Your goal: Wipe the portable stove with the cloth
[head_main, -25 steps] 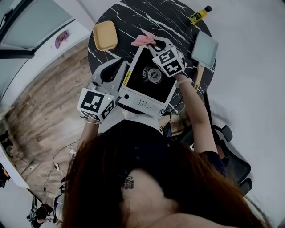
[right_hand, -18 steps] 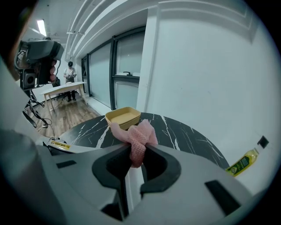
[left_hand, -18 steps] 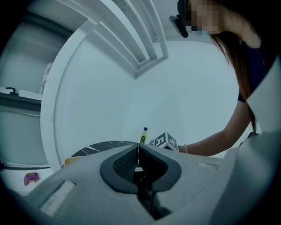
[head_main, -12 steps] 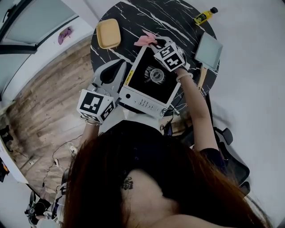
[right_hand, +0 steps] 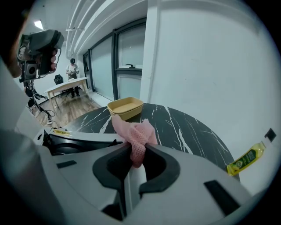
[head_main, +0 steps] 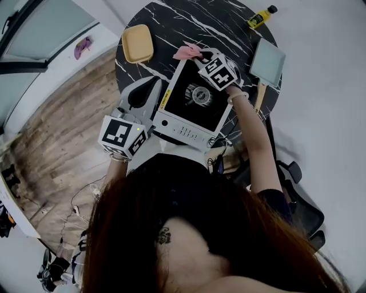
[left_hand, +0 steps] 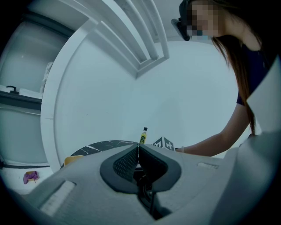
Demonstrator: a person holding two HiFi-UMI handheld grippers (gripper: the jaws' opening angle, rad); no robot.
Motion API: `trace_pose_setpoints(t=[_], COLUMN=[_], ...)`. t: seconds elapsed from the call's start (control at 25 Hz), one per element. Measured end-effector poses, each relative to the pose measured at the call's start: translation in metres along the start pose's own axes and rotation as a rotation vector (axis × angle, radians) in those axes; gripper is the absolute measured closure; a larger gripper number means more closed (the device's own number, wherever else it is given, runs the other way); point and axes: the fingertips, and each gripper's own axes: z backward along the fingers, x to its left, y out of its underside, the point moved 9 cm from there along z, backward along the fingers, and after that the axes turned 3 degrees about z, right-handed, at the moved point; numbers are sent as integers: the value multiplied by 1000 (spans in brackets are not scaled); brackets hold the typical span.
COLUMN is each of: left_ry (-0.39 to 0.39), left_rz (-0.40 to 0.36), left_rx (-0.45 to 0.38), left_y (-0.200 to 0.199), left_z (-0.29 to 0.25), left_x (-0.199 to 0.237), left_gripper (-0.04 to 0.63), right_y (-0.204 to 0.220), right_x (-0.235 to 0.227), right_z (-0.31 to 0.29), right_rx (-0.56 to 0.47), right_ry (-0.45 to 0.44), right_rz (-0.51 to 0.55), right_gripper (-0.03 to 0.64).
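Head view: the portable stove [head_main: 194,106] sits on the round black marble worktop [head_main: 223,23], toward its 6 o'clock edge, control panel facing the person. The right gripper [head_main: 198,57] reaches over the stove's 12 o'clock edge with the pink cloth [head_main: 186,52] bunched at its tip, just past the stove's rim. That looks like a start point for a pull back across the top. The left gripper [head_main: 150,91] rests at the stove's 9 o'clock side, likely to brace it. A yellow tray [head_main: 137,43] lies at 10 o'clock, a yellow bottle [head_main: 260,17] at 1 o'clock and a square pan [head_main: 266,60] at 3 o'clock, all off the wiping path.

Left gripper view: jaws pressed together, nothing between them, pointing across the worktop toward the bottle.

Right gripper view: jaws clamped on a fold of the cloth, the rest puffing up above them. It's a loose open-knit fabric, soft and crumpled. The stove's dark top and pale rim sit at 9 o'clock, the tray at 12, the bottle at 3.
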Motion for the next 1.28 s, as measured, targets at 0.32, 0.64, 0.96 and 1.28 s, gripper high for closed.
trace_pose_setpoints(t=[0.32,0.64,0.96,1.28], left_ry=[17,35,58,75], left_rz=[-12,-22,-37,-49], left_rx=[1,2,2,10], left_y=[-2,-4,-7,-6], left_z=[0,0,-2,-4], left_x=[-4,-7,-12,-16], left_gripper=[578,578,578,578], right_y=[6,15,23,32], right_x=[2,1,1,-3], right_z=[6,12,22,31], right_rx=[30,42,87,115], right_ry=[-8,-13,-31,-58], right_rz=[4,-8,3,10], right_gripper=[561,563,565,565])
